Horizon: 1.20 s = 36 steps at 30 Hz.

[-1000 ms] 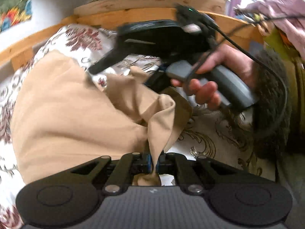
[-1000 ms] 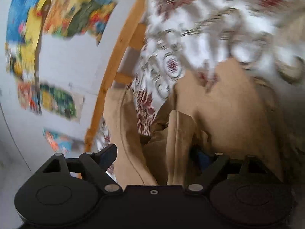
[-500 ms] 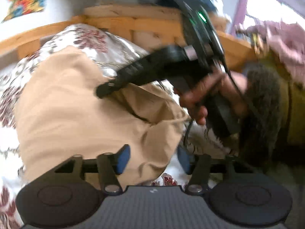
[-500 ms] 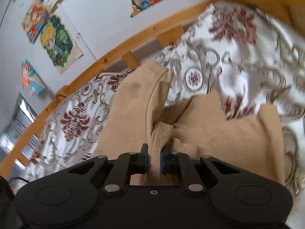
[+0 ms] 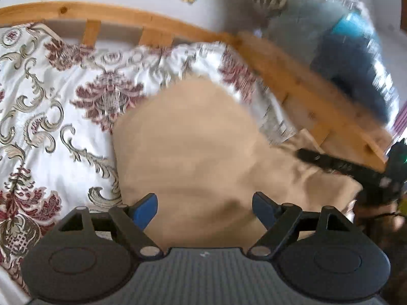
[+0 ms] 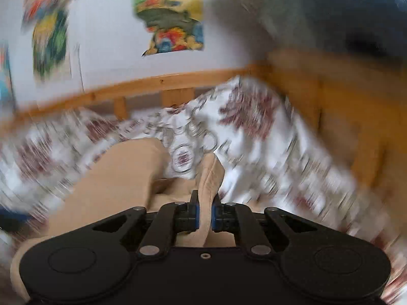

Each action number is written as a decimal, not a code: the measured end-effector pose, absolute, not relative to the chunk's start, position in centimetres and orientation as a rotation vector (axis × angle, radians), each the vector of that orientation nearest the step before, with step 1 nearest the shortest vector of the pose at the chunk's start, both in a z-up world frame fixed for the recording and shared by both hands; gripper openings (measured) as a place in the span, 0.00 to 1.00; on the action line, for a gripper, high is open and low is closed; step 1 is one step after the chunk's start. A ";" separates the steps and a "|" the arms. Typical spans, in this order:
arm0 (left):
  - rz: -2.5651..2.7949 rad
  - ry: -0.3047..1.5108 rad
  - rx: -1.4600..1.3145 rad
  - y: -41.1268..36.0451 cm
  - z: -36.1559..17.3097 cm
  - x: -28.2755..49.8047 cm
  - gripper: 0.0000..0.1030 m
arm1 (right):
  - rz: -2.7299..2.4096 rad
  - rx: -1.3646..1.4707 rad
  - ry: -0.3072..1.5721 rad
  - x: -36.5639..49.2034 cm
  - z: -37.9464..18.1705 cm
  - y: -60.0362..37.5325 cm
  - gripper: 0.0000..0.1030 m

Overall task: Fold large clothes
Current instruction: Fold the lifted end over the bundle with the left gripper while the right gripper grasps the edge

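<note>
We have handed over the tan garment [image 5: 193,152] lying on the bed [image 5: 51,117]: our left gripper [image 5: 204,207] is opening, empty, while our right gripper [image 6: 204,214] now pinches a fold, ready to carry it across.

Patterned bedspread [image 5: 51,106], wooden bedframe [image 5: 305,96], posters [image 6: 170,17]

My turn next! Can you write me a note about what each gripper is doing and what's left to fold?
Left gripper: jaws opening, wide apart, gripping nothing; the tan garment lies just beyond its tips.
Right gripper: shut on a fold of the garment.
Garment: bunched on the patterned bedspread, near the wooden bed rail.
Done: the right side is gripped.
Left: take a fresh corner with the left gripper, then probably fold and flatten it; it looks far from neat.
</note>
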<state>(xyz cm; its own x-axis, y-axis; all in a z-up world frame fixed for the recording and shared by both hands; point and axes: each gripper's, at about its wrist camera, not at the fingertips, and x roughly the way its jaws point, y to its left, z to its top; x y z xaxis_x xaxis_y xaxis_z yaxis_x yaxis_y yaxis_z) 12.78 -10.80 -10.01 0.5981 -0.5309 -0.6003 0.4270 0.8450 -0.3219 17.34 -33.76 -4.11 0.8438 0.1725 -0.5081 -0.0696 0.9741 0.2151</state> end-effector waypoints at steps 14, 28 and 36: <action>-0.571 0.699 0.122 -15.2 -13.3 11.2 0.86 | -0.008 0.165 0.597 18.5 -6.7 -34.0 0.27; -0.568 0.700 0.160 -15.5 -13.4 11.2 0.87 | 0.396 0.411 0.722 21.6 -8.3 -30.0 0.23; -0.682 0.693 -0.054 -12.6 -11.1 11.8 0.85 | 0.299 0.266 0.689 19.5 -6.5 -29.7 0.02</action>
